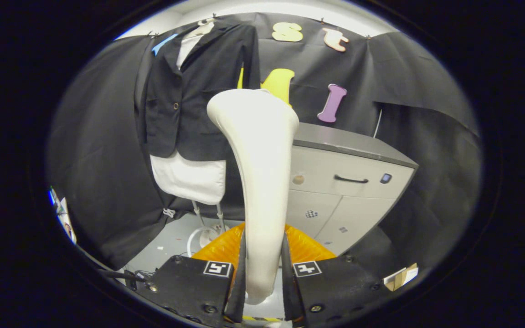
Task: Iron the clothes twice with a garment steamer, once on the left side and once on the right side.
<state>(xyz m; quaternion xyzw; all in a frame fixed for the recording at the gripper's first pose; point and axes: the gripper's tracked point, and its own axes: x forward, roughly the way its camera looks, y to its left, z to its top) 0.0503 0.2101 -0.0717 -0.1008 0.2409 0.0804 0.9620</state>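
Hand-held gripper (262, 269): both fingers clamped on the garment steamer (259, 182) handle, head pointing up for a steady carry.
Jacket (194, 91): hung on a mannequin beyond the steamer, off to its left, well apart, so probably nothing was steamed yet.

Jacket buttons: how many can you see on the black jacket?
1: a single round button on the front of the black jacket, which hangs beyond the steamer held in the gripper. The steamer may hide others.

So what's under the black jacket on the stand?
A white garment hangs out below the black jacket, white collar at the neck. Its middle is covered. The gripper is shut on the steamer.
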